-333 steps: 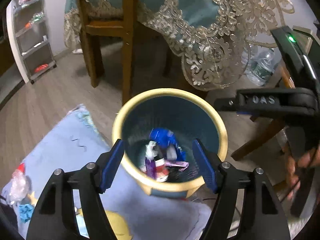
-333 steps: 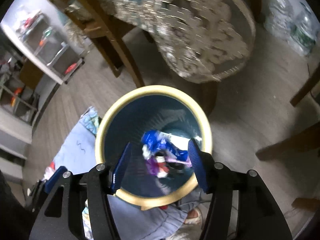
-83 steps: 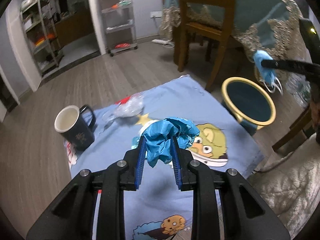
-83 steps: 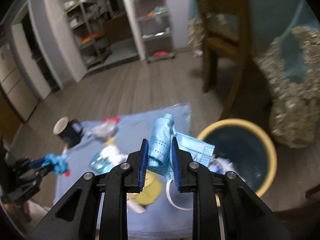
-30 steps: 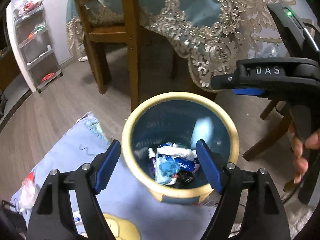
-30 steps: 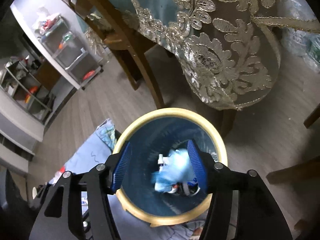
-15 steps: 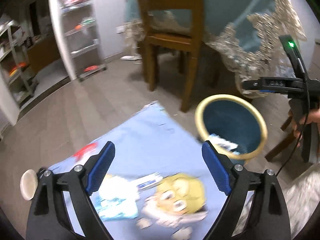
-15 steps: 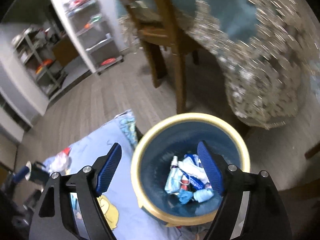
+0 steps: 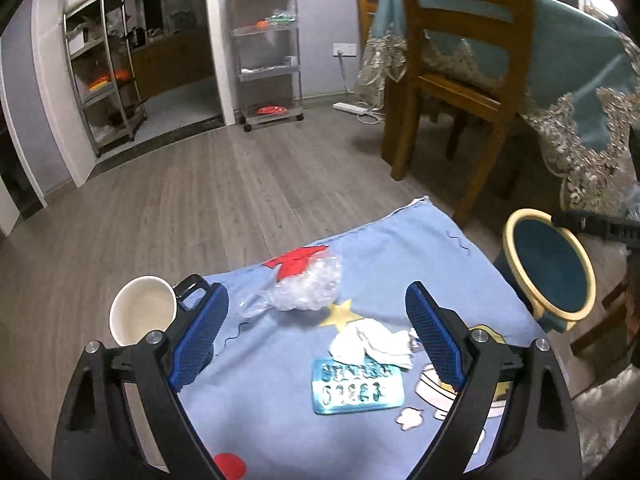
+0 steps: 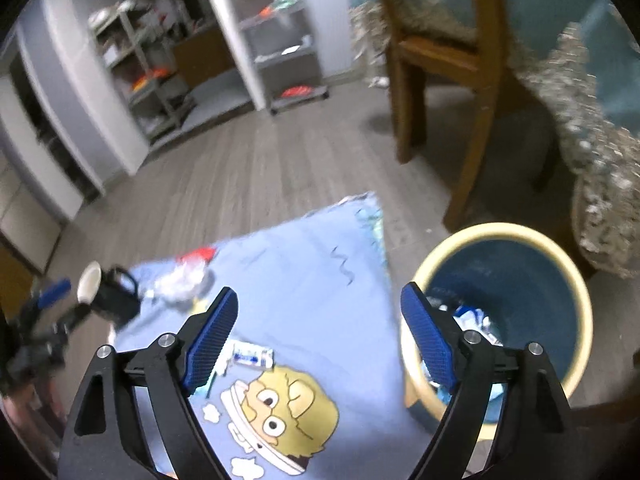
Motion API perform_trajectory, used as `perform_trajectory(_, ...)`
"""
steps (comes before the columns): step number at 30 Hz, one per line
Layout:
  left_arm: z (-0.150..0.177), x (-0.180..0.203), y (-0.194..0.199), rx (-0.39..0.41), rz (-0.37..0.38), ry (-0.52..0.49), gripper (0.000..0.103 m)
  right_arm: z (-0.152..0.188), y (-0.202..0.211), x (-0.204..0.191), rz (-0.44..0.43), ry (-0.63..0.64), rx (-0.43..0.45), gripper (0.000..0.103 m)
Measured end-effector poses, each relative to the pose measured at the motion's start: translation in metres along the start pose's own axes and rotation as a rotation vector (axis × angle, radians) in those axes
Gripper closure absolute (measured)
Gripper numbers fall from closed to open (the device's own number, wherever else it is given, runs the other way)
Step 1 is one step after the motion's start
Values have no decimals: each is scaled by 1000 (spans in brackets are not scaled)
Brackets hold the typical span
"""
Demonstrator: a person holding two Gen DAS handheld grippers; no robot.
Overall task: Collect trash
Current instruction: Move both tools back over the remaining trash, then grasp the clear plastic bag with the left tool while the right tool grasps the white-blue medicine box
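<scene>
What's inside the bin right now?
In the right wrist view, the bin holds crumpled blue and white trash at the bottom. The right gripper's finger covers part of the pile.

A: Left gripper (image 9: 316, 336)?
B: Black plastic arms with triangular cutouts, silver screw heads at the joints, blue ribbed pads on the fingers (image 9: 198, 336).
A: Right gripper (image 10: 318, 334)?
B: Same build: black frame, silver screws, blue textured pads on its fingers (image 10: 428, 340).
A: Cables, markings, sleeves?
B: None readable in either wrist view.
</scene>
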State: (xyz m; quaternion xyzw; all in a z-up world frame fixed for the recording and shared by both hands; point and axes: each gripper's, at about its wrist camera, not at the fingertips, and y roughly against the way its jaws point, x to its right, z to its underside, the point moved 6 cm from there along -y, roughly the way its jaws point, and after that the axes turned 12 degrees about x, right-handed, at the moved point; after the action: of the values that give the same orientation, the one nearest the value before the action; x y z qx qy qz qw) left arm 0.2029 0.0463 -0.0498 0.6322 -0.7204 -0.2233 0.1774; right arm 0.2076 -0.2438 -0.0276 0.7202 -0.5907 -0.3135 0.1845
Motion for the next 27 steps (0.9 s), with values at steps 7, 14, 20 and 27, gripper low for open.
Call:
perform_trajectory(7,17,-14,-42,-72,-28,-15,15,31,-46,-43,-133,196,-121,19)
perform_trajectory(14,33,-4,-85,-132,-15,-117,15,78,-82,-74,-243,321,-289,19)
perform_trajectory(20,38,-11,-110,-159,-6,-64,15,104,-104,-81,-269,387,-371,20)
perform_trajectory(27,49,-11,-128,-191,16,-63,15,119,-123,-100,-317,454,-405,36)
